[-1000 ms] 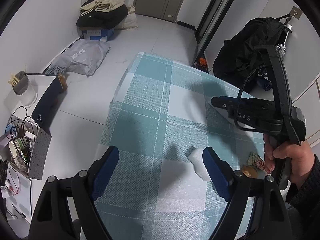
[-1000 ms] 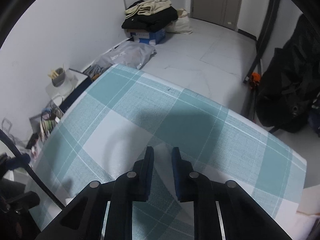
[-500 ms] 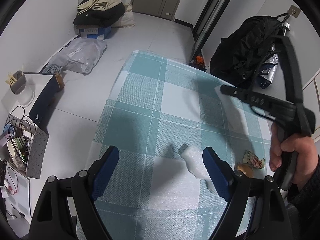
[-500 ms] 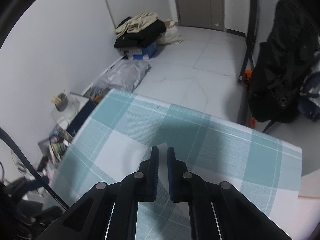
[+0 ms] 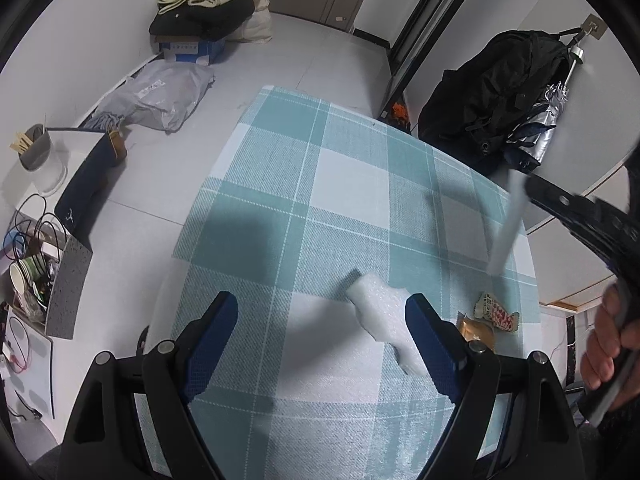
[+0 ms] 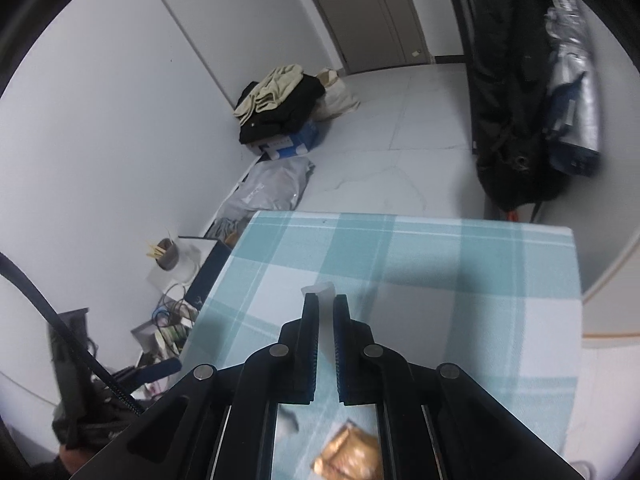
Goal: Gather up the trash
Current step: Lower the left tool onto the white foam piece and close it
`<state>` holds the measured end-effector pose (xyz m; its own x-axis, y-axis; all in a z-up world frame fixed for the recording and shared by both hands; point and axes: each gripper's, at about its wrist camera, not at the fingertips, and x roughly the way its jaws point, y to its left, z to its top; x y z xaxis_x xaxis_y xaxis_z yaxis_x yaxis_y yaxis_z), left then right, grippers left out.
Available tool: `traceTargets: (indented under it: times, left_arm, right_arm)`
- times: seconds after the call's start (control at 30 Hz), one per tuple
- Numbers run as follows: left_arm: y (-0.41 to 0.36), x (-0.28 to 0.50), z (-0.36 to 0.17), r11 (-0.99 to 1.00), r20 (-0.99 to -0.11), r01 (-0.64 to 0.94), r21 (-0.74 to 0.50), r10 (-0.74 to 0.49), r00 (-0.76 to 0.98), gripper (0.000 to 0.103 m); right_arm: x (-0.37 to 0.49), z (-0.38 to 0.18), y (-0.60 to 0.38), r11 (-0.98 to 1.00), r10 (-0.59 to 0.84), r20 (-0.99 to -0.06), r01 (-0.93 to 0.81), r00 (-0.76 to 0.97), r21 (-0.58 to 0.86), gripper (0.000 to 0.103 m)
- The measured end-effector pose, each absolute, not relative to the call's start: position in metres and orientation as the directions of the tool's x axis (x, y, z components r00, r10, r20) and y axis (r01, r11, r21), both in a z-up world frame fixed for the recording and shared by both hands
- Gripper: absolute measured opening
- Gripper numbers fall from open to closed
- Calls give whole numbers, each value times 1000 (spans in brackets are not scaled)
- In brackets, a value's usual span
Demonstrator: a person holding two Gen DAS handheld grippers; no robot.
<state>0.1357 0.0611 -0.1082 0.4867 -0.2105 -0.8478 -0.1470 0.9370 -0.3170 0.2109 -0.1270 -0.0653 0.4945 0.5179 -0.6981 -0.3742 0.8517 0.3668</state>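
Since a second ago, my right tongs [image 6: 326,300] have been closing and have come up off the checked tabletop [image 5: 352,184] with a thin white sheet [image 6: 325,292] pinched between the pads; in the left wrist view that sheet [image 5: 506,228] now hangs edge-on at about 3 o'clock, clear of the cloth, where earlier the tongs sat low over it. My left tongs [image 5: 322,332] have not shifted: they hover with jaws wide and nothing between them, above the near half of the tabletop. As I judge it, one piece of trash is picked up and not yet put anywhere; I can see no bin or bag for it in either view, so I cannot tell where it has to go. Three pieces are left lying on the cloth. A white foam scrap [image 5: 380,316] sits at about 5 o'clock in the left view, just inside the right-hand pad. Just beyond that pad, toward 4 o'clock, lie a red-and-white patterned wrapper [image 5: 496,314] and a golden wrapper [image 5: 476,330], touching or nearly so. The golden wrapper [image 6: 348,456] also shows at 6 o'clock under my right tongs. I'd call the job early: one lifted, three to gather, nothing deposited that I can see.
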Motion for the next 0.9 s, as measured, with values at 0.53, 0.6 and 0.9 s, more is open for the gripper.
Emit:
traceTargets:
  times: [0.53,0.6,0.9]
  left_arm:
    - [38,144,-124,906,-866,-189,-379,-275,419,83]
    - [28,147,-125,928,-880,-170,-332,-240,411,83]
    - [14,153,-134,944,-901,-182,-277,-189,391,83]
  right_arm:
    - [112,-42,-181,849,527,-617,-384,584,363,5]
    - [105,-44,-185,848,529,-616,-383,584,366,5]
    - [106,-54,-194,847,530,-633,-373,564,377,5]
